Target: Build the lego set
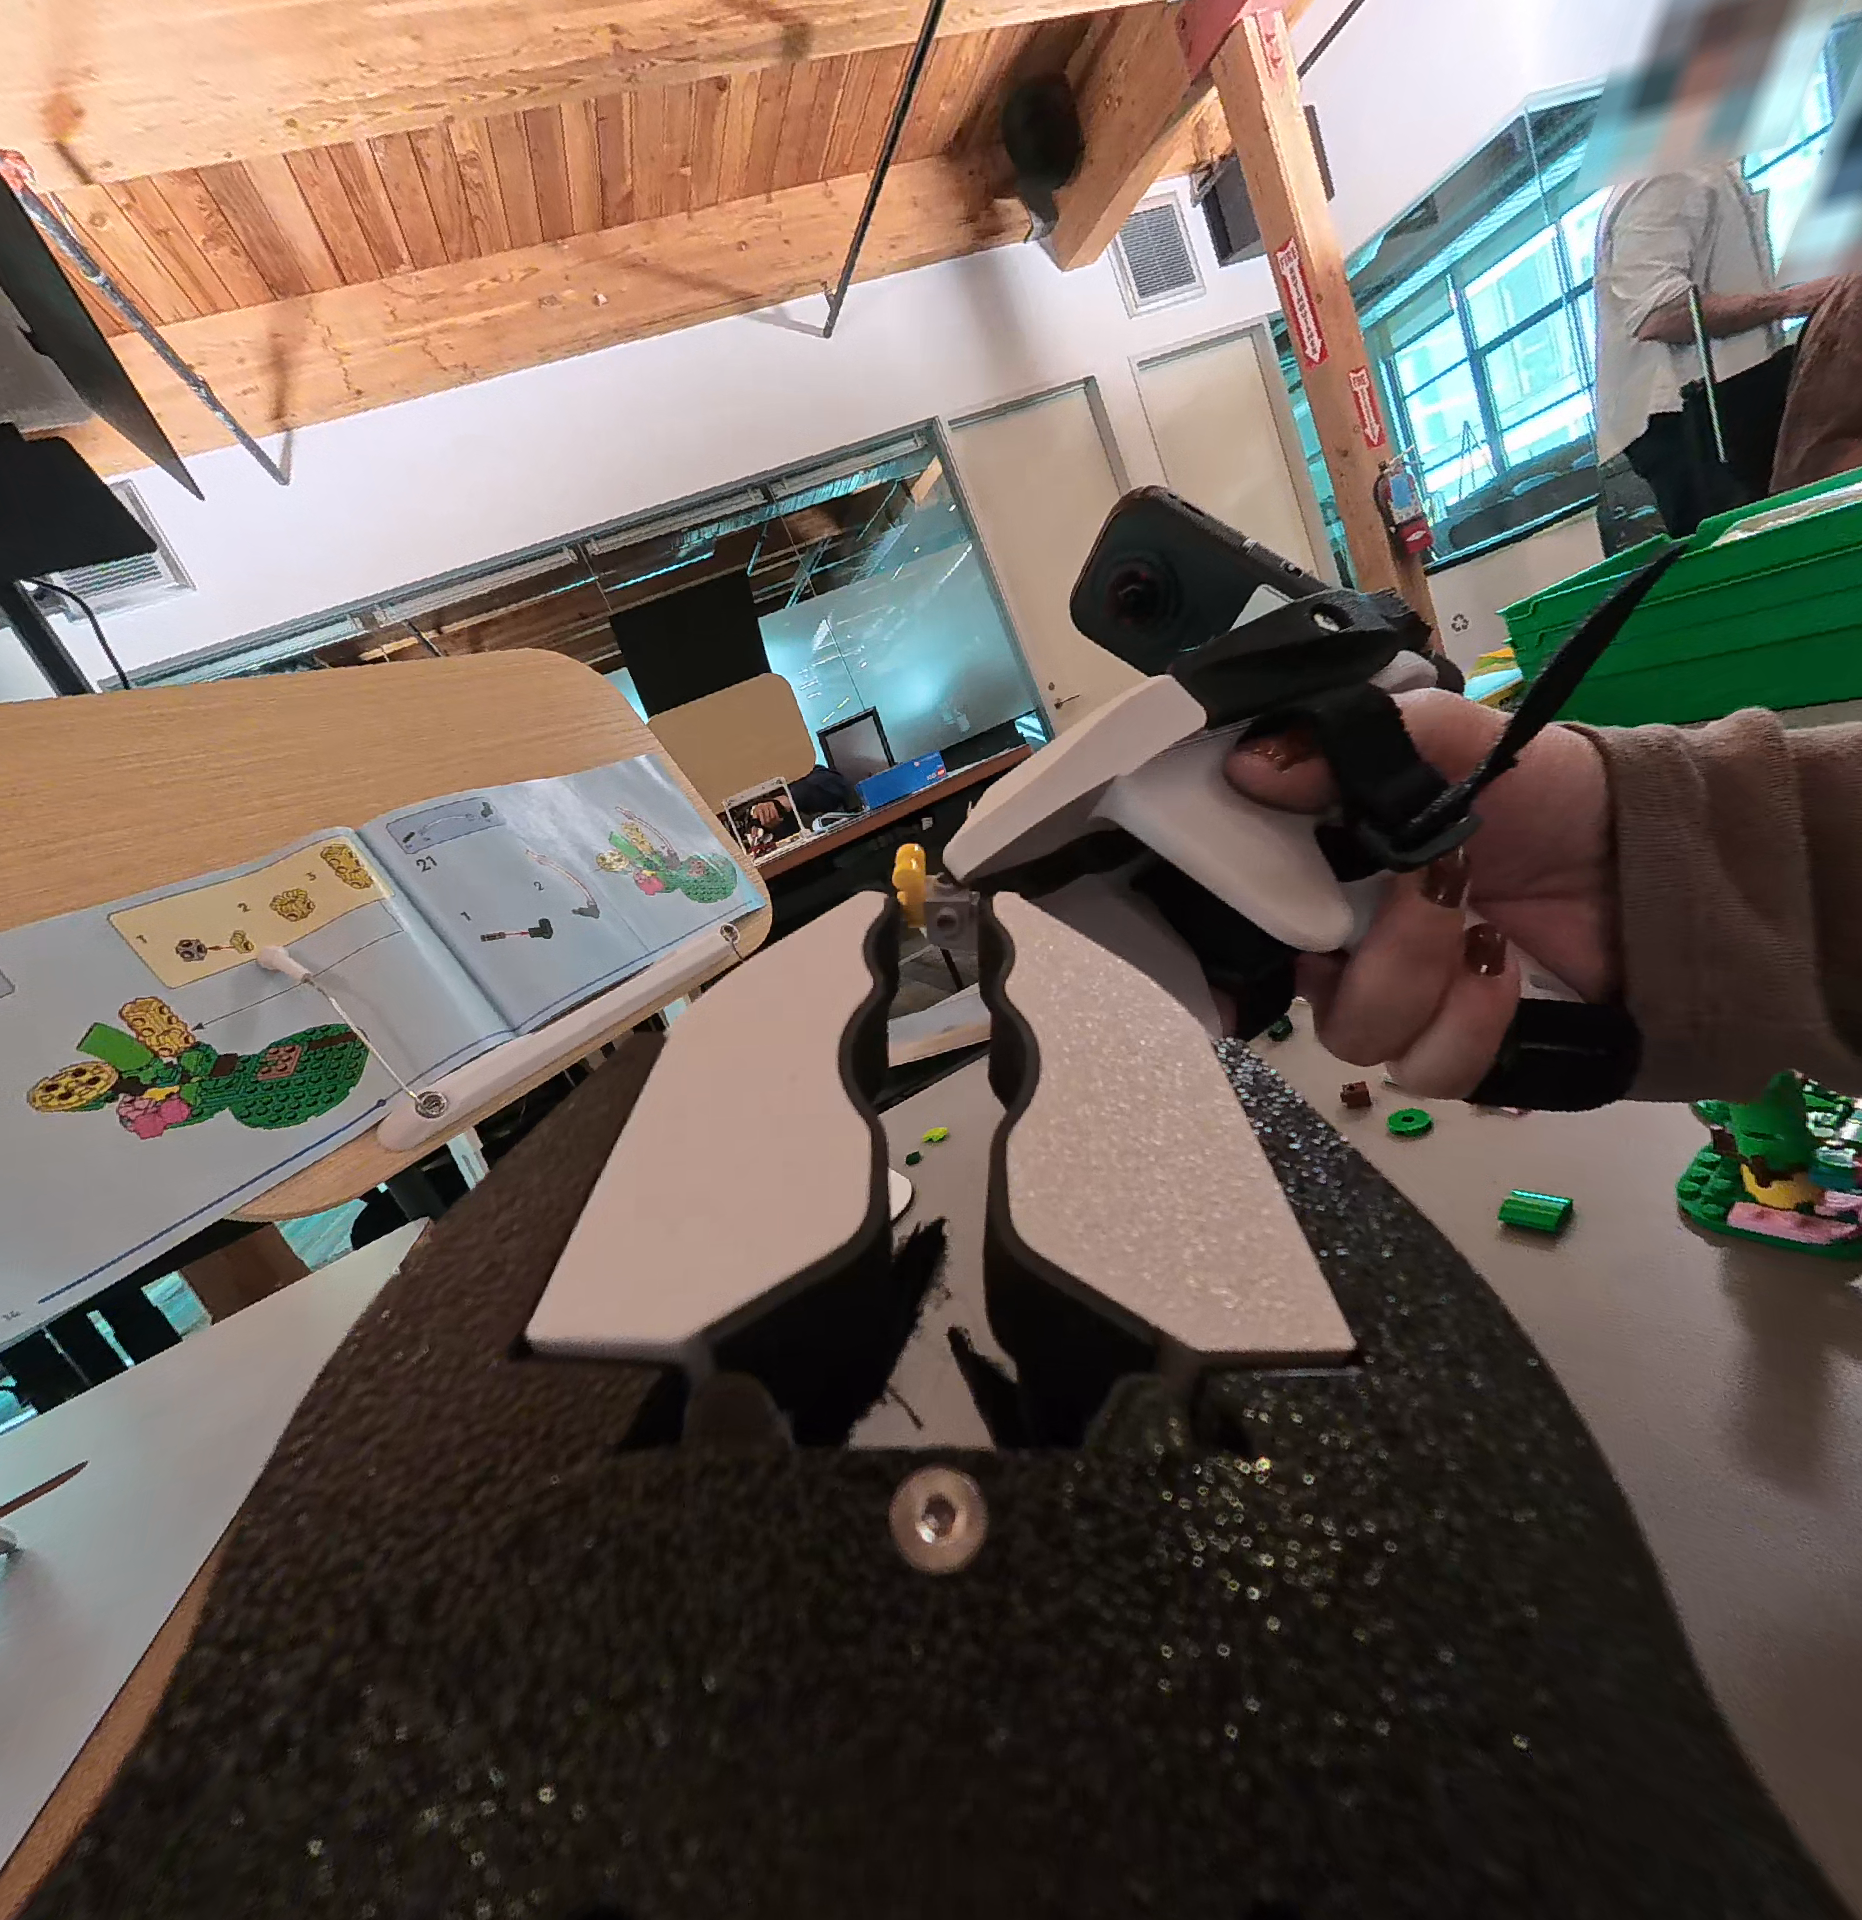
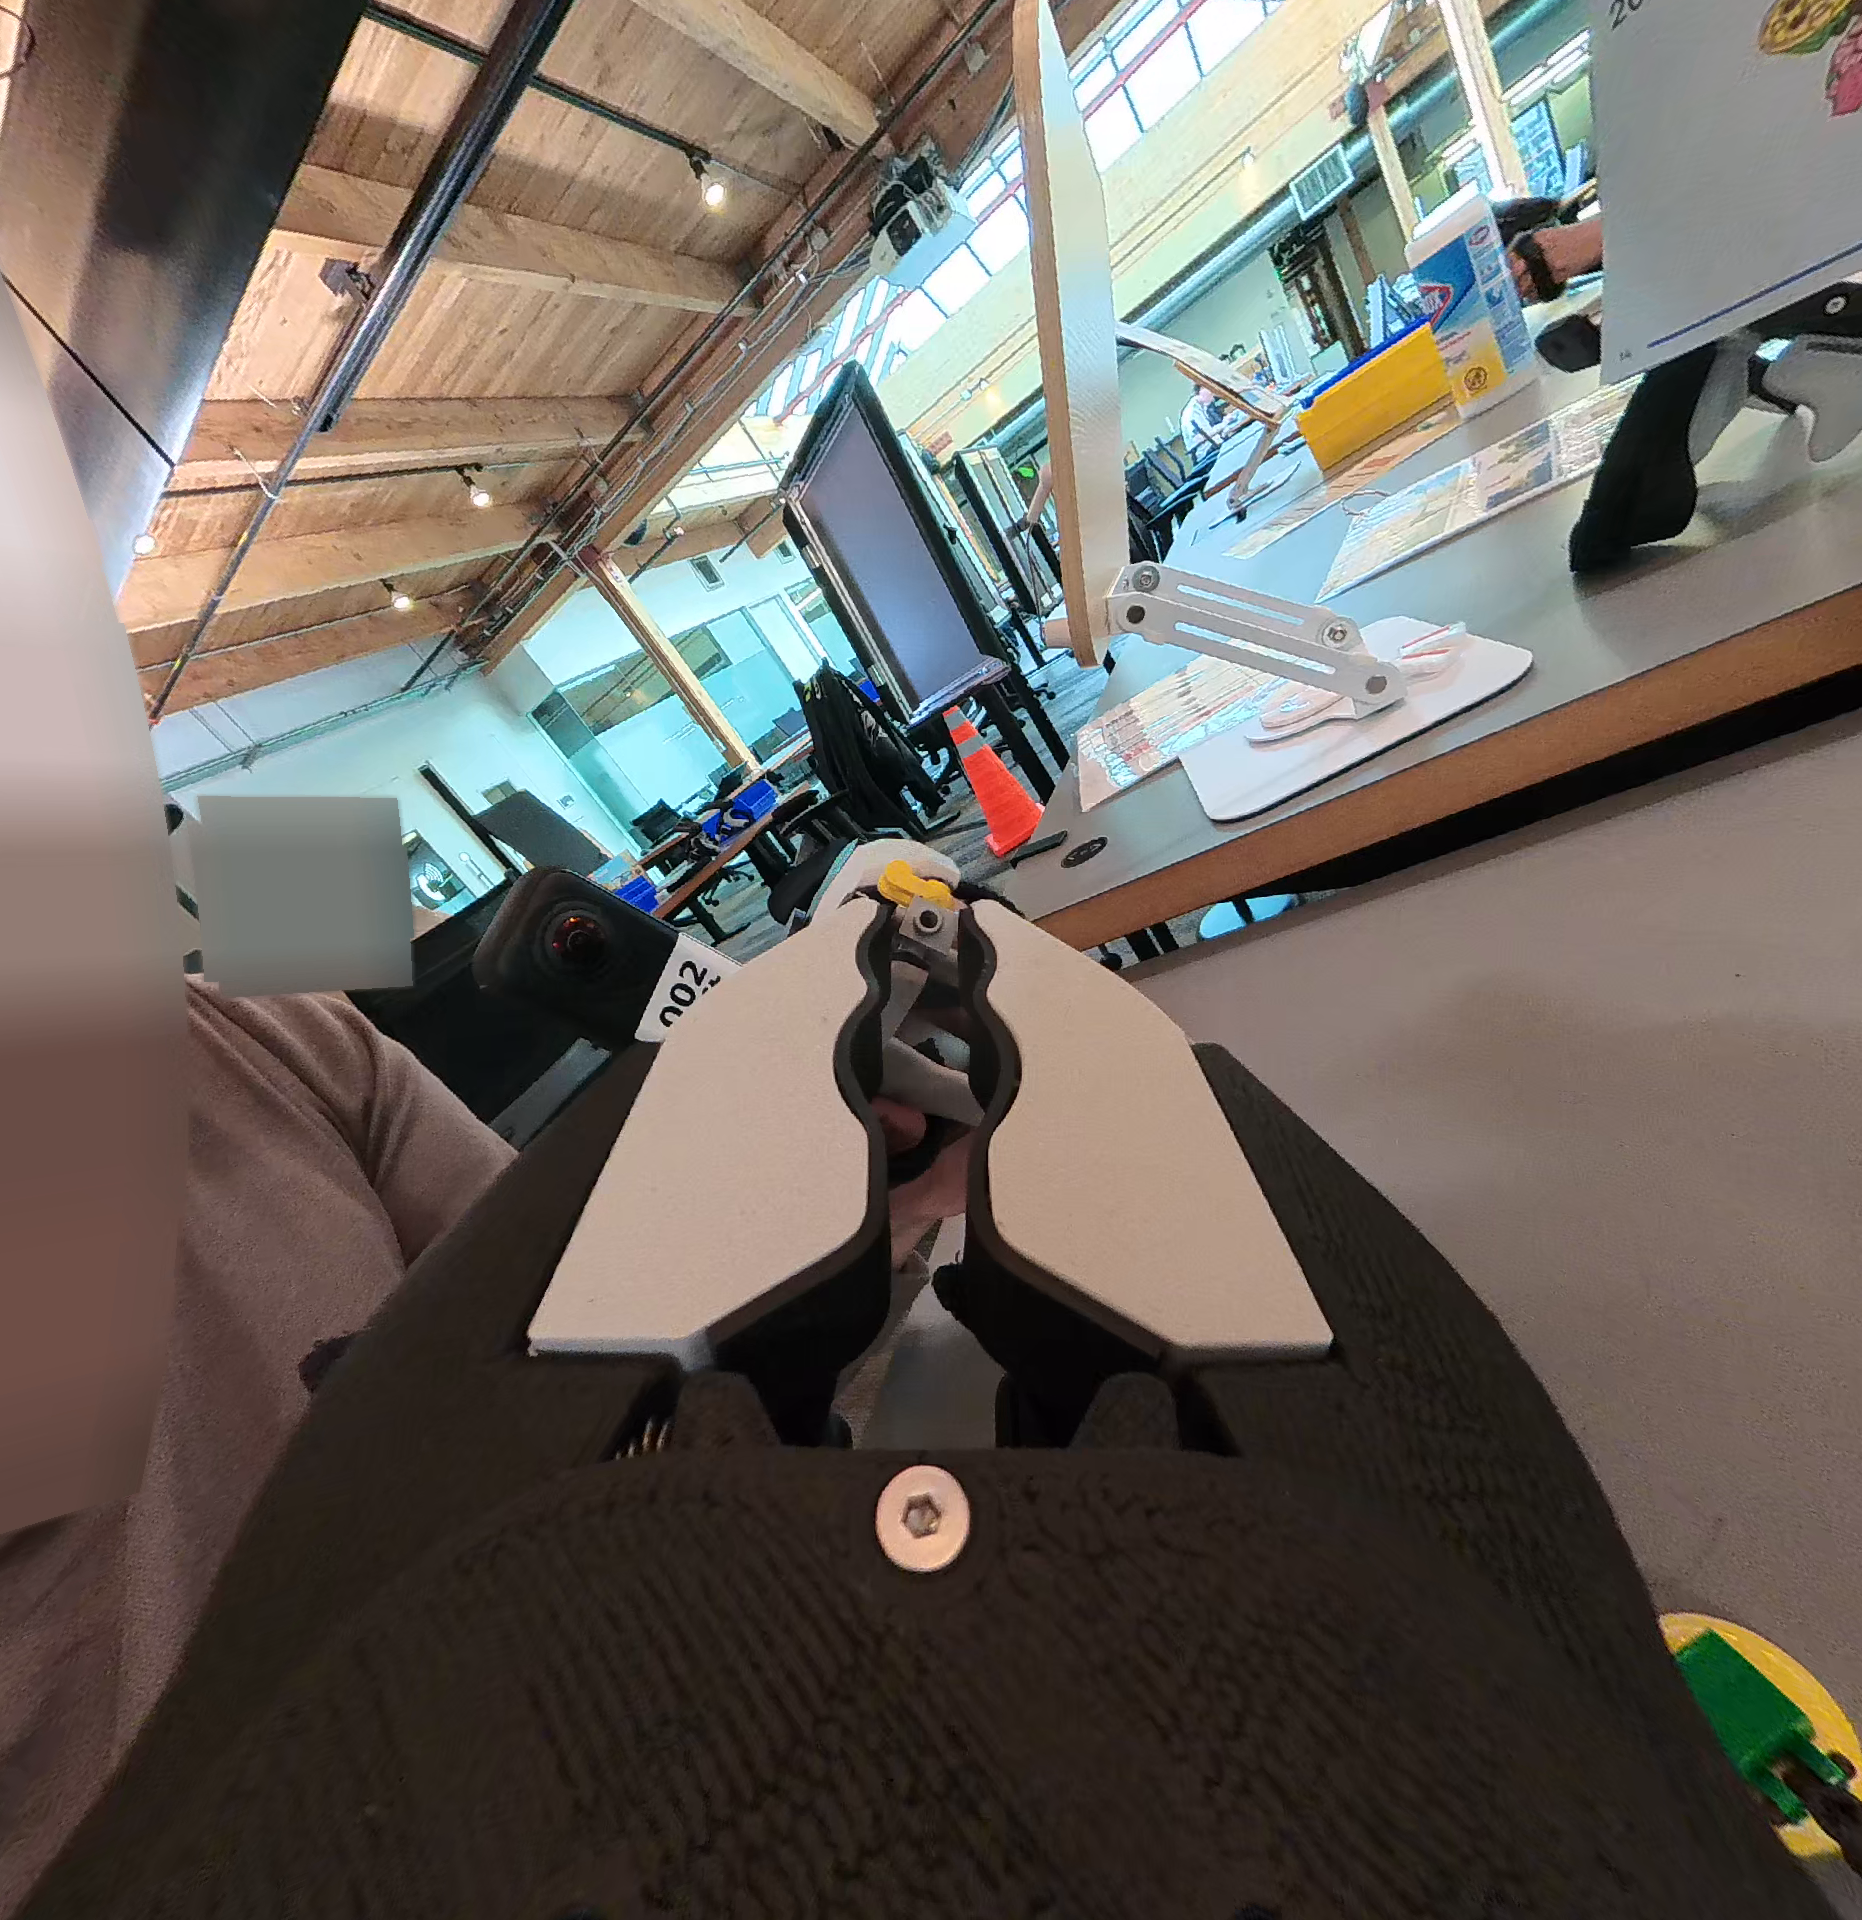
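A small grey brick [image 1: 949, 921] with a yellow piece [image 1: 908, 871] on it is held up in the air between both grippers. My left gripper [image 1: 937, 912] is shut on the pair at its fingertips. My right gripper [image 1: 960, 881], held in a hand, comes in from the right and its tips meet the grey brick. In the right wrist view, my right gripper [image 2: 927, 920] is shut on the grey brick [image 2: 928, 925], with the yellow piece [image 2: 909, 884] just past its tips. The left gripper [image 2: 903, 858] faces it there.
An open instruction booklet [image 1: 387, 935] lies on a tilted wooden stand at the left. A partial green and pink build [image 1: 1800, 1174] stands on the table at the right, with loose green pieces [image 1: 1535, 1210] nearby. Green bins [image 1: 1737, 613] and a standing person [image 1: 1675, 312] are behind. Less than 4 cm separates the two grippers' tips.
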Available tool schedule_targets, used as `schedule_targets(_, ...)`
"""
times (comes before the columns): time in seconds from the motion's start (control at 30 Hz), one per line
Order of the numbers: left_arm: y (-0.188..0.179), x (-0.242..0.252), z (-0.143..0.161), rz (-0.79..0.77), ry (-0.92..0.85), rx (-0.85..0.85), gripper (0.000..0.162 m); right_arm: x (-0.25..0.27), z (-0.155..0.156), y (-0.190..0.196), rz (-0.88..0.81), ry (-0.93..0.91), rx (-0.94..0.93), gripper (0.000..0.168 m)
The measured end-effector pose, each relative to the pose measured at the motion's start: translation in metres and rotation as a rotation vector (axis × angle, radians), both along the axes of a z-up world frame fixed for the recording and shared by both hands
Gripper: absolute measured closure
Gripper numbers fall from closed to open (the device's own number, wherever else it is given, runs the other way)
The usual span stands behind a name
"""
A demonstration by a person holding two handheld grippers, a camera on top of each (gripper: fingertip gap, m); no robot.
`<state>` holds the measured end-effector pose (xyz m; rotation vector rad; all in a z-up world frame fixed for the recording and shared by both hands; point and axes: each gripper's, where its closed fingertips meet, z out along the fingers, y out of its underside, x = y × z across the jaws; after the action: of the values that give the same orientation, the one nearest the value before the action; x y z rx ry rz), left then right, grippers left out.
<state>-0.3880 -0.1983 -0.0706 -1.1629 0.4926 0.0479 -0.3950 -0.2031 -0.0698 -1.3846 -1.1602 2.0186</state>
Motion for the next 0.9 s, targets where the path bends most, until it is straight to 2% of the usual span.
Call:
schedule_targets(0.23, 0.0021, -0.0011, -0.0032, 0.021, 0.03, -0.009, 0.145, -0.0001, 0.0, -0.0009, 0.006, 0.0, -0.005, 0.159)
schedule_targets(0.67, -0.0009, -0.0013, -0.0031, -0.011, 0.029, -0.034, 0.155, 0.0018, 0.0022, -0.0034, 0.01, 0.022, 0.029, 0.158)
schedule_targets(0.9, -0.0031, -0.0045, -0.0026, -0.027, 0.011, -0.028, 0.153, -0.0011, 0.0018, -0.0061, -0.009, 0.015, 0.062, 0.16)
